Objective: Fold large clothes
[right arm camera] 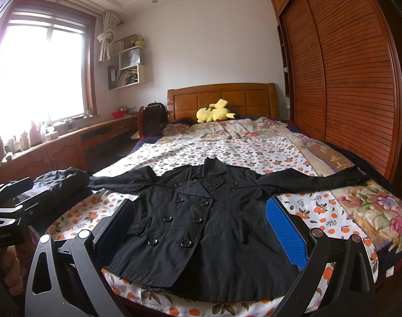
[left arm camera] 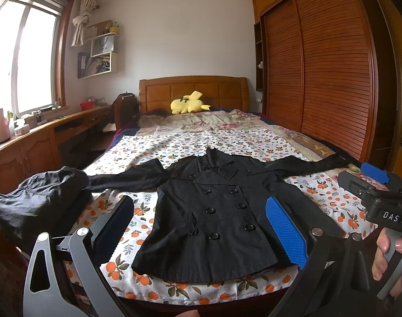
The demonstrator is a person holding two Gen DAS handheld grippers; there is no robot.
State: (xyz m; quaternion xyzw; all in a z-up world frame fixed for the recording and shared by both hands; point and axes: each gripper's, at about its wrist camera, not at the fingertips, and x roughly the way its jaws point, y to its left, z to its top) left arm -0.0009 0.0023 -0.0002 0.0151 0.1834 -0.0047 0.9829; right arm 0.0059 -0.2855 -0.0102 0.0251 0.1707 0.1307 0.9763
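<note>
Left wrist – coat: the black coat (left arm camera: 211, 211) lies face up on the bed (left arm camera: 319, 192), buttoned, sleeves spread – we judge it laid out for folding.
Left wrist – left gripper (left arm camera: 201, 235): jaws wide, holding nothing, above the hem.
Left wrist – pile: a dark clothes pile (left arm camera: 34, 200) sits just beside the left sleeve, crowding that edge.
Right wrist – right gripper (right arm camera: 201, 235): jaws wide, holding nothing.
Right wrist – room: the right sleeve (right arm camera: 319, 179) nears the bed's wardrobe-side edge; open quilt beyond the collar.
</note>
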